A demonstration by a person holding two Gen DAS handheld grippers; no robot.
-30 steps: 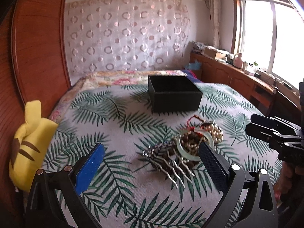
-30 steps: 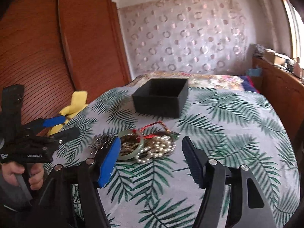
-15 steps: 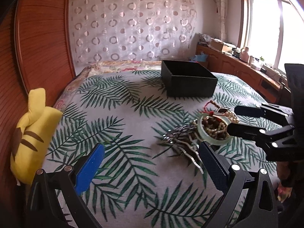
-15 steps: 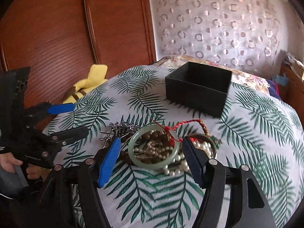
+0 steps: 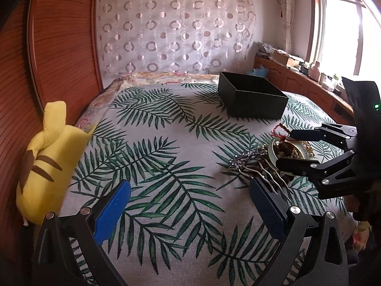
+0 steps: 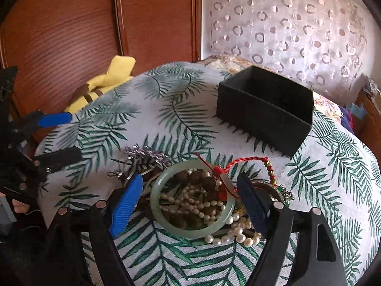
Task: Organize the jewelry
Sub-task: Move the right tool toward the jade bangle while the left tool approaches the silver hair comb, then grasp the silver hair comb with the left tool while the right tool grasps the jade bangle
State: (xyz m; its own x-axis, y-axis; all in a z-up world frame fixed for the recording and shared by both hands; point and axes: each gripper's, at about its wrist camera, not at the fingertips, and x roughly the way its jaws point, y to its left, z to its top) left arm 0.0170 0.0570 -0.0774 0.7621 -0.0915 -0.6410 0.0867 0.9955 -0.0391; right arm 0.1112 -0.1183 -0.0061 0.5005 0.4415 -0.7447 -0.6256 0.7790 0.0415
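A pile of jewelry lies on a bed with a palm-leaf cover. On top is a pale green jade bangle [image 6: 190, 228]; under it are white pearls [image 6: 228, 237], brown beads [image 6: 202, 181], a red cord bracelet [image 6: 247, 160] and a silver hair comb [image 6: 147, 155]. My right gripper [image 6: 190, 200] is open, its fingers on either side of the bangle, just above the pile. An empty black box [image 6: 264, 109] stands behind. My left gripper [image 5: 190, 205] is open and empty, left of the pile; the comb [image 5: 259, 164] and the right gripper [image 5: 289, 147] show there.
A yellow plush toy [image 5: 47, 157] lies at the bed's left edge against the wooden headboard [image 5: 47, 59]. A wooden cabinet with clutter [image 5: 297, 76] runs under the window at right. A patterned curtain hangs behind the bed.
My right gripper has moved forward and down over the jewelry pile, now straddling the jade bangle. My left gripper has swung left, away from the pile.
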